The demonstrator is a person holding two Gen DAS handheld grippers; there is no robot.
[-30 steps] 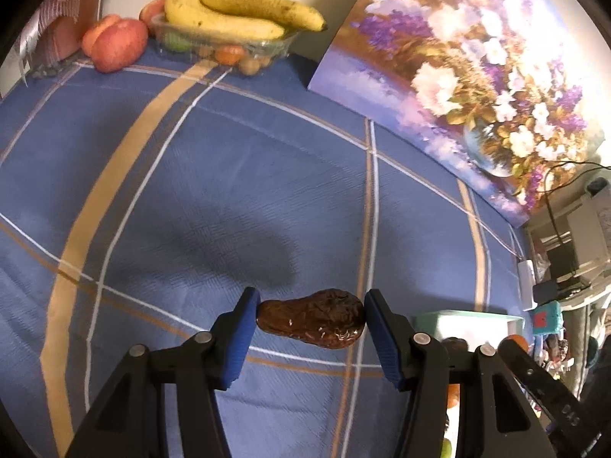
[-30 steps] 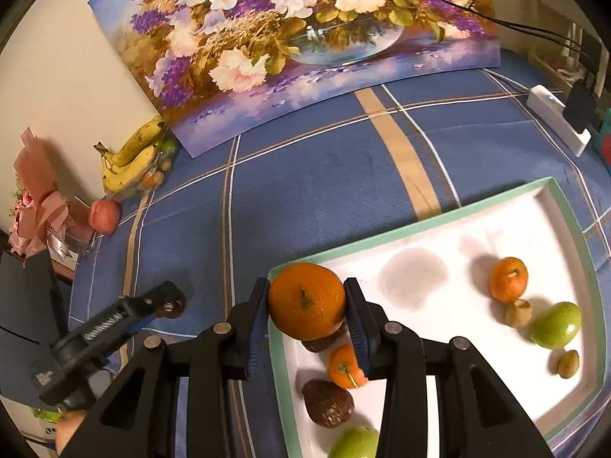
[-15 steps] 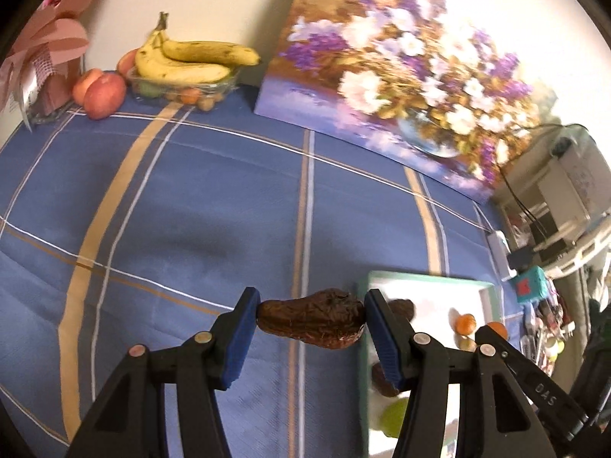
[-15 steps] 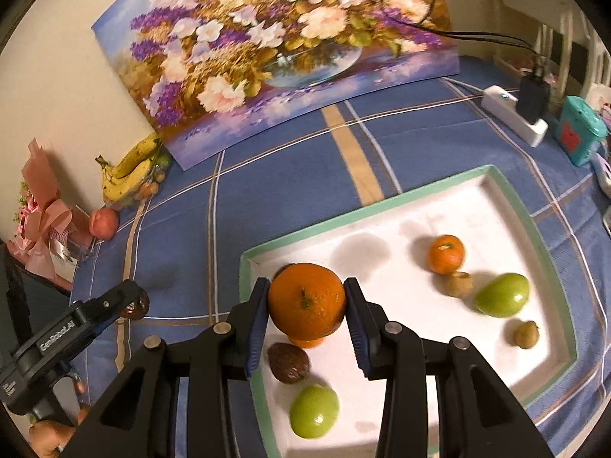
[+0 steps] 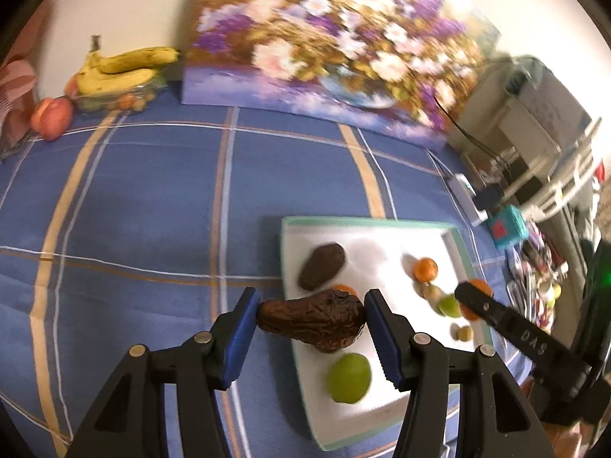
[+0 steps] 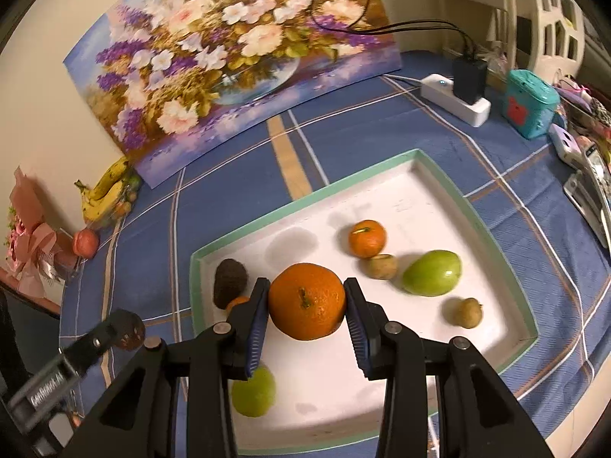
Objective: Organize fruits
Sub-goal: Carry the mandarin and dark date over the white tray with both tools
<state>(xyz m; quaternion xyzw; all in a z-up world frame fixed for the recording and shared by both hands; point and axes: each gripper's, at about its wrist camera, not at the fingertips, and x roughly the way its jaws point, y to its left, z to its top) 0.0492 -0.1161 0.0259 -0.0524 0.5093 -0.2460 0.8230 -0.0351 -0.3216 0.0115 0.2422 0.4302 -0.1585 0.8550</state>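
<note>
My left gripper (image 5: 310, 322) is shut on a wrinkled dark brown fruit (image 5: 311, 321), held above the left edge of the white tray (image 5: 366, 222) with a green rim. My right gripper (image 6: 306, 305) is shut on a large orange (image 6: 307, 300) and holds it over the tray (image 6: 420, 206). In the tray lie a dark brown fruit (image 6: 229, 281), a small orange (image 6: 367, 238), a big green fruit (image 6: 432, 273), a round green fruit (image 6: 254, 395) and two small brownish fruits (image 6: 382, 266). The left gripper also shows in the right wrist view (image 6: 126, 330).
A flower painting (image 6: 229, 61) leans on the wall at the back. Bananas in a clear box (image 5: 114, 76) and a red apple (image 5: 51, 117) sit at the far left. A power strip (image 6: 456, 99), a teal box (image 6: 530, 103) and remotes (image 6: 588, 187) lie at the right.
Both grippers have moved toward and over the tray with their fruits still held. The left view has swung right, so the tray now lies under the brown fruit.
</note>
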